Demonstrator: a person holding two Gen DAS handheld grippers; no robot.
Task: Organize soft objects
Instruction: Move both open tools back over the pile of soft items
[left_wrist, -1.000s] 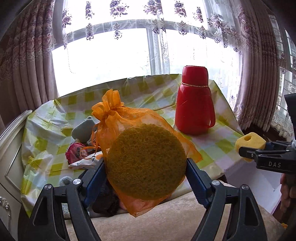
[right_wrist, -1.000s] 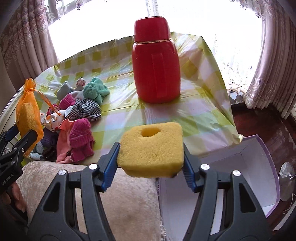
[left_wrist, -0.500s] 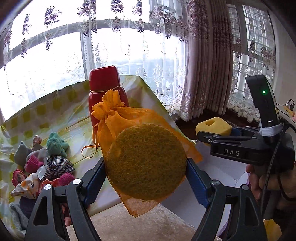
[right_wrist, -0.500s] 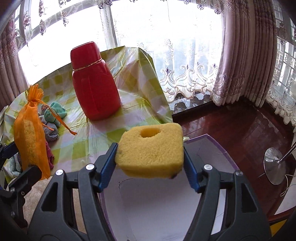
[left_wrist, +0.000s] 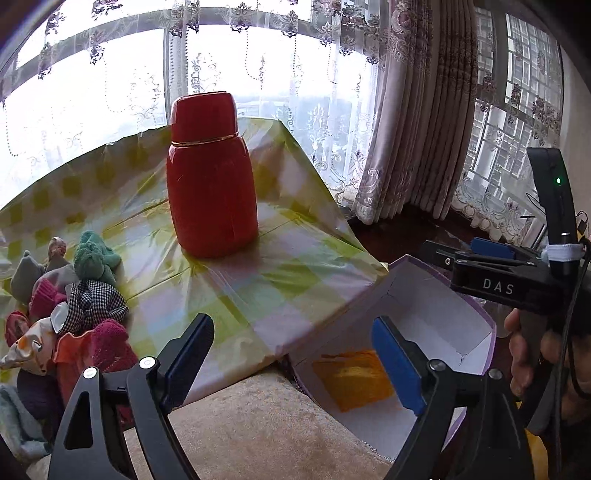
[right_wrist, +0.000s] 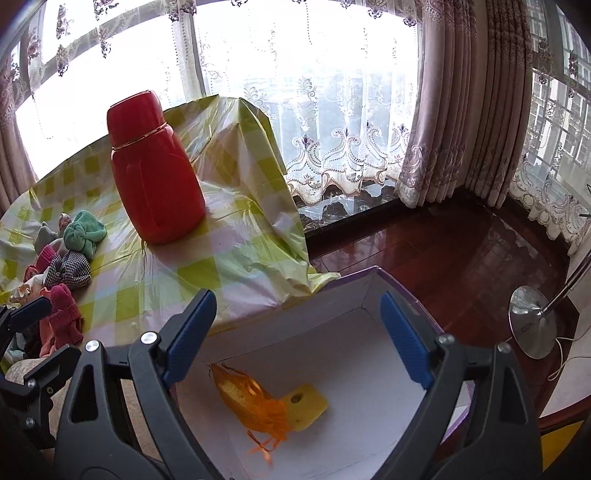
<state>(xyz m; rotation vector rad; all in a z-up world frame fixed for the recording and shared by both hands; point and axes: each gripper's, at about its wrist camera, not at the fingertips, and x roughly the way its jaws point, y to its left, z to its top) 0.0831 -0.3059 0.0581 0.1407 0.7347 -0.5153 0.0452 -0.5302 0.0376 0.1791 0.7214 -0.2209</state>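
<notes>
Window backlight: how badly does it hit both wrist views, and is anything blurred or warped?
Left wrist view: window blown out white, red flask readable, orange pouch in the box soft and smeared, fisheye bends the curtains. Right wrist view: same blown-out panes, glare on the checked tablecloth and wood floor; pouch and yellow sponge sharp.

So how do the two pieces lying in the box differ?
The orange mesh bag is sheer, gathered, with ribbon trailing out and a pad inside; the yellow sponge is bare, blocky, with a hole in its face. The bag overlaps the sponge's left edge. Both lie on the floor of the white box.
</notes>
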